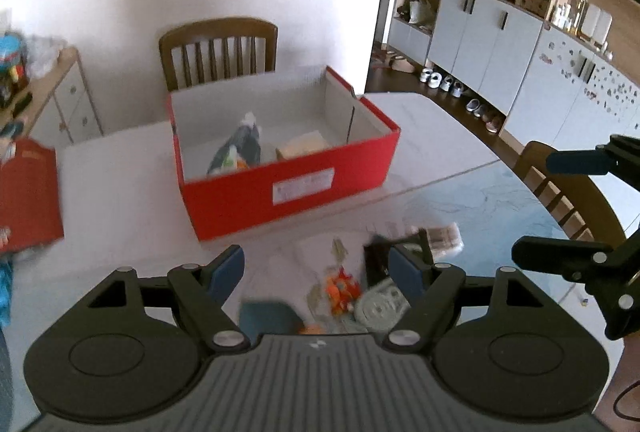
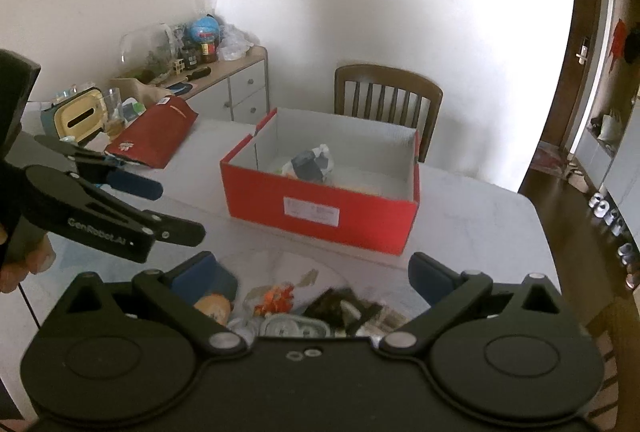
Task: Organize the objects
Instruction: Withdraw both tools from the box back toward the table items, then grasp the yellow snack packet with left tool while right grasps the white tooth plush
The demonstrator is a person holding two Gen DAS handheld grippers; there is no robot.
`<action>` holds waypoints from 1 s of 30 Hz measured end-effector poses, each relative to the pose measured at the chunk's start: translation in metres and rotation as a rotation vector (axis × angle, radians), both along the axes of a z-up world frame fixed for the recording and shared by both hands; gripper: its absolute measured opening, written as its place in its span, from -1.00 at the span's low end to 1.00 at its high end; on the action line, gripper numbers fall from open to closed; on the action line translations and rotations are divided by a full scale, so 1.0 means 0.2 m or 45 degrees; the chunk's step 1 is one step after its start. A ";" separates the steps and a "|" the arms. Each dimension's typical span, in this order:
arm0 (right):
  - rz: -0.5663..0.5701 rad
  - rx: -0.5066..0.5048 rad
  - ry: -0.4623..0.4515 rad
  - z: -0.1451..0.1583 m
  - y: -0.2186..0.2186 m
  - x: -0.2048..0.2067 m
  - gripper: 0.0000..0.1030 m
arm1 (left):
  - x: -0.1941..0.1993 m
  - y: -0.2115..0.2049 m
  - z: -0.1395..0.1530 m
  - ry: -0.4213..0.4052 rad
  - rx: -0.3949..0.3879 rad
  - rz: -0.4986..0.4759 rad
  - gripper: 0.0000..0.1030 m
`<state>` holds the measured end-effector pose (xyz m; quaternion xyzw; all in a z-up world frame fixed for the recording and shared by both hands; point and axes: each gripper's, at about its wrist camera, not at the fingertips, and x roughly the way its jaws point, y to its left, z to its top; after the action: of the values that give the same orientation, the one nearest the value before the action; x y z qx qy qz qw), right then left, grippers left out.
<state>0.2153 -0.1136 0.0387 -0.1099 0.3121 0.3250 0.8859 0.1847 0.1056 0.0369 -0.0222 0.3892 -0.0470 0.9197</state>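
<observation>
Two grippers hang over the table (image 2: 480, 216), both with jaws apart and nothing between them: the left gripper (image 1: 318, 272) and the right gripper (image 2: 320, 278). Beneath them, near the table's front edge, lies one loose heap of small items (image 2: 304, 308); an orange piece (image 1: 342, 288) and a dark packet (image 2: 340, 306) stand out, the rest too blurred to count. Farther back, toward the far edge, stands one open red box (image 1: 288, 187) holding at least two things: a dark-and-white packet (image 2: 310, 163) and a tan one (image 1: 304, 145). One red lid (image 2: 156, 137) lies at the left edge. Two chairs (image 1: 218, 49) show in the left view.
</observation>
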 end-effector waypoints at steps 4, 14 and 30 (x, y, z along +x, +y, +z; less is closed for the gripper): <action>-0.012 0.019 0.029 -0.06 -0.06 -0.10 0.99 | -0.12 0.00 -0.05 -0.003 -0.037 0.023 0.75; -0.068 0.029 0.117 -0.22 -0.16 -0.26 0.99 | -0.34 -0.05 -0.23 0.032 -0.095 0.030 0.97; -0.049 -0.051 0.230 -0.54 -0.17 -0.41 0.87 | -0.49 0.07 -0.58 0.094 -0.026 0.115 0.97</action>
<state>0.1335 -0.1473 -0.0689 -0.0919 0.3994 0.3102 0.8578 0.0864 0.1193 -0.0799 -0.0507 0.4211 -0.0084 0.9055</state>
